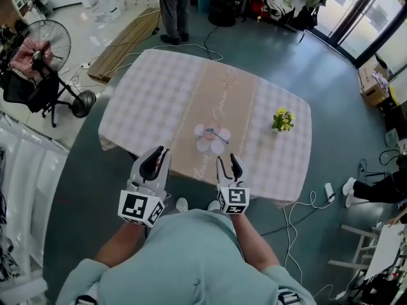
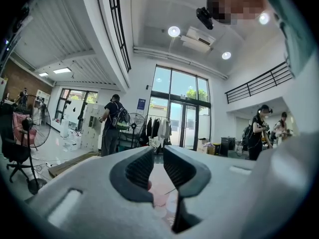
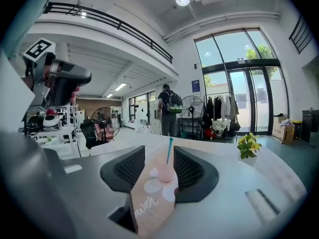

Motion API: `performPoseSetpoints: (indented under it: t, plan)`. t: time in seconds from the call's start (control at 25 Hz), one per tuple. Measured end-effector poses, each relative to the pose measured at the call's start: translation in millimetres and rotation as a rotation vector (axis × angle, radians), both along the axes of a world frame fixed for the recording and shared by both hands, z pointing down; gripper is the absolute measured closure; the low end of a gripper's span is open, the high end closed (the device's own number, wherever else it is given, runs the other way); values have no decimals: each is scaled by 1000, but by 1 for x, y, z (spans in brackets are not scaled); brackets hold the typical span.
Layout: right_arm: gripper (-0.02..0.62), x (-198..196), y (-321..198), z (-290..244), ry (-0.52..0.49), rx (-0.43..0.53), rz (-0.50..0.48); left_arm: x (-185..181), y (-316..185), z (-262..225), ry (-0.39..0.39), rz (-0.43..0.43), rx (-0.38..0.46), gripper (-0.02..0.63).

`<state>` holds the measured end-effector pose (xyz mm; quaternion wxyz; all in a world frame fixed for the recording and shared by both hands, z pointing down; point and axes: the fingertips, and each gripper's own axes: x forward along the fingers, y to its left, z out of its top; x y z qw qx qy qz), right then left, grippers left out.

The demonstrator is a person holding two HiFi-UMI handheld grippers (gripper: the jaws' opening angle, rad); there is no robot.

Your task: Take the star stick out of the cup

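Both claws open, empty. Small pink cup (image 3: 165, 173) sits ahead of right gripper (image 1: 229, 162), past its jaws, on white flower-shaped mat (image 3: 152, 187); thin teal star stick (image 3: 169, 152) stands inside. Left gripper (image 1: 158, 154) alongside.

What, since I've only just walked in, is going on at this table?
A person stands at the near edge of a cloth-covered table with a gripper in each hand. The left hand-held gripper and the right hand-held gripper are both open and empty, short of the pink cup on its flower-shaped mat. The star stick stands in the cup, untouched, with the right one lined up on it.
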<state>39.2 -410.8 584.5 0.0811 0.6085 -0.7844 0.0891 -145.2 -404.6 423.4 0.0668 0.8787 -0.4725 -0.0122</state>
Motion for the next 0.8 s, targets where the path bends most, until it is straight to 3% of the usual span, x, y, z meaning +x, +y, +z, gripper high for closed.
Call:
performPoseSetpoints:
  t: [0.8]
  plan:
    - [460,4,-59,35,-21,-40,-20,-28,11,-12,-35,-114,23,548]
